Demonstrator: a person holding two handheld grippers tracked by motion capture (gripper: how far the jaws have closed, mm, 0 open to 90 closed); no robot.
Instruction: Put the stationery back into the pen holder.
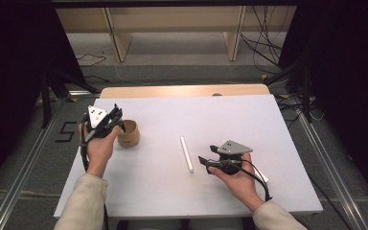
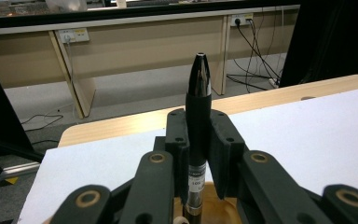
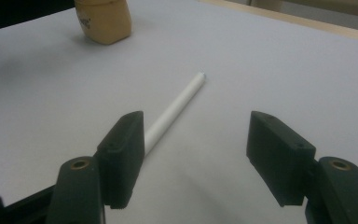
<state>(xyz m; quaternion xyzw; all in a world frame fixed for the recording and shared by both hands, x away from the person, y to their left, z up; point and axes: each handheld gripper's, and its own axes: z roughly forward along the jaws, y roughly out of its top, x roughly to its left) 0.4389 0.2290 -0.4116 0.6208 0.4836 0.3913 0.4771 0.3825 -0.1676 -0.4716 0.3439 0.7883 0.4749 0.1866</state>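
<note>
A black pen (image 2: pixel 198 121) stands upright, clamped between the fingers (image 2: pixel 177 140) of the left gripper (image 1: pixel 106 120), its lower end over the mouth of a wooden cup (image 1: pixel 128 133). In the high view the cup sits at about nine o'clock on the white bench (image 1: pixel 172 191), touching the left hand (image 1: pixel 98 146). A white pen (image 1: pixel 187 154) lies flat near the bench's centre, well apart from the cup. At four o'clock the right gripper (image 1: pixel 206 160) rests in the right hand (image 1: pixel 239 182), its fingers (image 3: pixel 121 149) spread wide and holding nothing, one finger just beside the white pen's near end.
</note>
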